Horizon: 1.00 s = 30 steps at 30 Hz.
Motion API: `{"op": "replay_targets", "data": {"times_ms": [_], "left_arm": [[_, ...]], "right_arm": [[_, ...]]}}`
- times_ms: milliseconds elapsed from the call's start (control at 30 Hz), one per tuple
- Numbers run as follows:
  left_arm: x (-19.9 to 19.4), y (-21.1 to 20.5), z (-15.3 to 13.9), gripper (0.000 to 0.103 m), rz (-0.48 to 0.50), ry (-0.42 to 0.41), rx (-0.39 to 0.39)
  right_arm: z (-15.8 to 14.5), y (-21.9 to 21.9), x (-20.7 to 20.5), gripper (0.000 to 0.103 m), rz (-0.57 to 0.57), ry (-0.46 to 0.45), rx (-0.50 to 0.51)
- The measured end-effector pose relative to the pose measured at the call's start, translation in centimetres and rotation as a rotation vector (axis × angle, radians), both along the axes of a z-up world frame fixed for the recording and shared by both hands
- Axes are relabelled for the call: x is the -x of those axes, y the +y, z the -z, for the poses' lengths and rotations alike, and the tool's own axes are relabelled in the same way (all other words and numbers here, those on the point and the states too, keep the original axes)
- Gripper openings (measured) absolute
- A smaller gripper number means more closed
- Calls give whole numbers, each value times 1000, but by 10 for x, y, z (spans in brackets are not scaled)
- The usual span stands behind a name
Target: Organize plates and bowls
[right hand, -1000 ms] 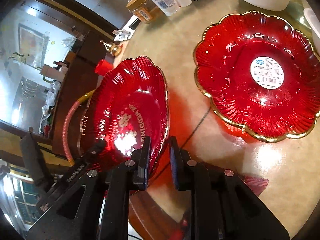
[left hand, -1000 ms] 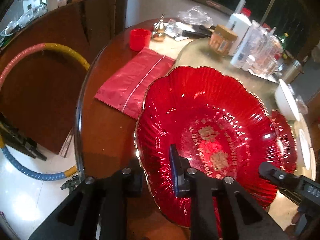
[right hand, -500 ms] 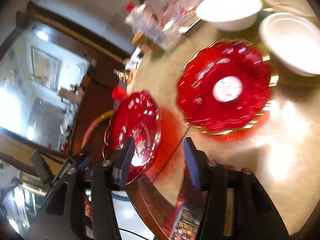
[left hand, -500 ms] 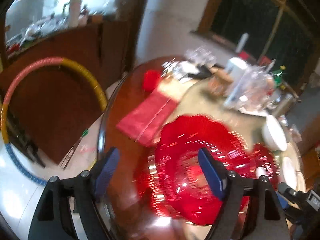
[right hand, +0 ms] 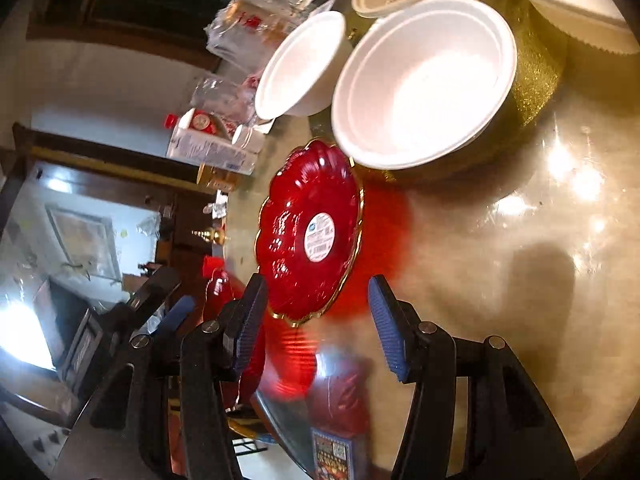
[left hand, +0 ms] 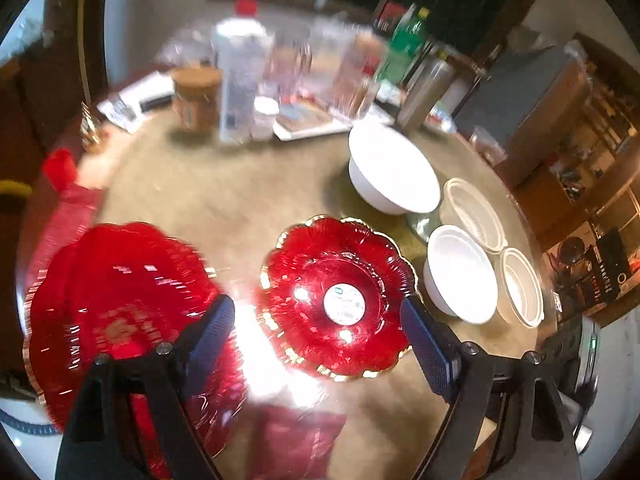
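Both claws have let go since a second ago: back then each was pinched on the rim of the big red plate (left hand: 116,316), and now the left gripper (left hand: 316,344) stands with its blue pads wide apart, gripping nothing. That plate lies flat at the left edge of the table (left hand: 224,200), under the left finger (blurred, so the gold print hardly reads). Between the left gripper's spread fingers sits the smaller red plate (left hand: 336,300) with the white sticker, just beside the first plate but apart from it. Right of it stand the white bowls: a large white bowl (left hand: 392,176) farther back, a nearer white bowl (left hand: 460,280), and two ribbed tubs (left hand: 520,292) beside them. The right gripper (right hand: 316,320) is likewise open and empty, the sticker plate (right hand: 312,232) lying just ahead of its pads, untouched.
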<state>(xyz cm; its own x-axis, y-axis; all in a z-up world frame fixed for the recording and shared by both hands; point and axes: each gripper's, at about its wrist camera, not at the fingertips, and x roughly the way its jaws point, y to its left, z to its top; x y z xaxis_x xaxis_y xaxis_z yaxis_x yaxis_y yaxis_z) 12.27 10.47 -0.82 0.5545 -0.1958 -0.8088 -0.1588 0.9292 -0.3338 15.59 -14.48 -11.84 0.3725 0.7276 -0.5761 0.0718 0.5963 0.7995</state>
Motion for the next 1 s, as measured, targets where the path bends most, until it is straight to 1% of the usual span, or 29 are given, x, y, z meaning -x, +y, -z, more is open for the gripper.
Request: {"op": "replay_targets", "data": {"times_ms": [167, 267, 367, 400, 500, 567, 667, 700, 733, 767, 800, 833, 867, 900, 933, 1000], "left_arm": [[-44, 2, 28, 85, -36, 120, 66], [-51, -2, 44, 85, -29, 164, 112], [-56, 1, 56, 85, -40, 185, 135], [-57, 1, 59, 84, -51, 180, 126], [-56, 0, 60, 84, -43, 172, 124], [-57, -3, 62, 84, -42, 183, 125], [-59, -7, 60, 84, -31, 177, 72], [-61, -8, 60, 84, -25, 176, 65], [-61, -9, 60, 81, -24, 171, 58], [-60, -9, 60, 78, -25, 169, 49], [-61, -9, 60, 67, -22, 170, 41], [-61, -9, 61, 51, -24, 176, 26], [-60, -9, 63, 46, -27, 185, 9], [-60, -9, 64, 39, -29, 190, -20], [-60, -9, 64, 31, -31, 191, -43], [-58, -9, 66, 22, -44, 195, -89]], "right_arm": [[12, 1, -11, 53, 2, 24, -30], [16, 3, -19, 53, 5, 34, -35], [19, 4, -24, 53, 8, 39, -24], [20, 6, -26, 53, 4, 40, -15], [24, 12, -30, 52, -15, 50, -13], [21, 15, -31, 52, -23, 42, 8], [19, 17, -31, 52, -19, 32, 32], [19, 16, -32, 47, -16, 34, 41], [19, 16, -31, 36, -13, 35, 49], [20, 15, -32, 29, -12, 40, 62], [21, 14, -32, 24, -5, 45, 77], [22, 12, -33, 21, 3, 45, 86], [23, 11, -33, 18, 5, 48, 94], [24, 10, -33, 13, 6, 50, 96], [24, 11, -33, 13, 6, 48, 97], [22, 12, -33, 11, 1, 38, 122]]}}
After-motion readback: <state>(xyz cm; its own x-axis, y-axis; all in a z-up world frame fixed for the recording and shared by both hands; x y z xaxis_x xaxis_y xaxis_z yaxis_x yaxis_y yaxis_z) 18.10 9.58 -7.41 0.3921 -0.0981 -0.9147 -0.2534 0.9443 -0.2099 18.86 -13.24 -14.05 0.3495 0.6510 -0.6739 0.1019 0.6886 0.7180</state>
